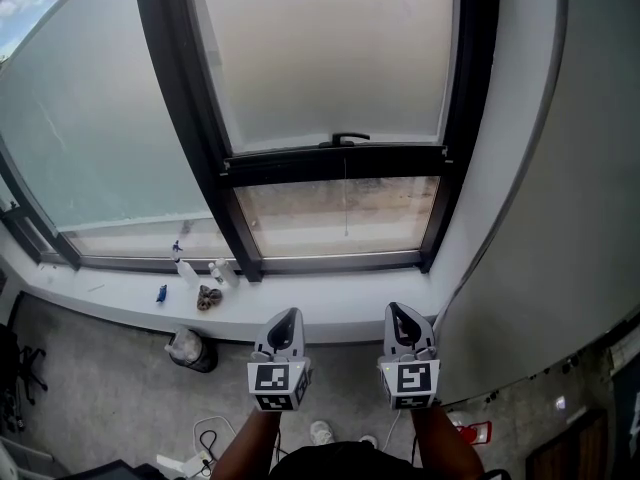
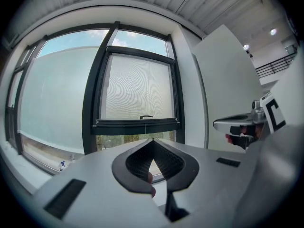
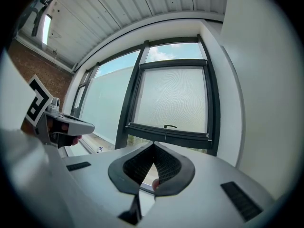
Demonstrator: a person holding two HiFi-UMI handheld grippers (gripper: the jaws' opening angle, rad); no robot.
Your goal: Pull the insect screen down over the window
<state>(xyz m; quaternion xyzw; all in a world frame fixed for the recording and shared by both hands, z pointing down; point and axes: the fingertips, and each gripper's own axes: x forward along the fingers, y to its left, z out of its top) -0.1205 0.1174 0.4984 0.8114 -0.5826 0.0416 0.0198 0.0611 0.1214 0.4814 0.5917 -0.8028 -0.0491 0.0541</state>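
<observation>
The window (image 1: pixel 100 118) fills the wall; the screen (image 1: pixel 330 48) covers its right pane down to a dark bar (image 1: pixel 340 165), with bare glass below. The left gripper (image 1: pixel 287 315) and right gripper (image 1: pixel 401 310) hang side by side well short of it, jaws together, empty. A handle (image 1: pixel 345 140) sits on the bar.

You're looking at an insect screen (image 1: pixel 325 48) of fine, matt grey mesh, set in a window frame (image 1: pixel 185 68) of smooth, dark, metal-looking finish.

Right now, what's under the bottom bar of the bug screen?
Under the bar: a strip of bare glass with a thin cord hanging across it. The screen above hides the view outside.
</observation>
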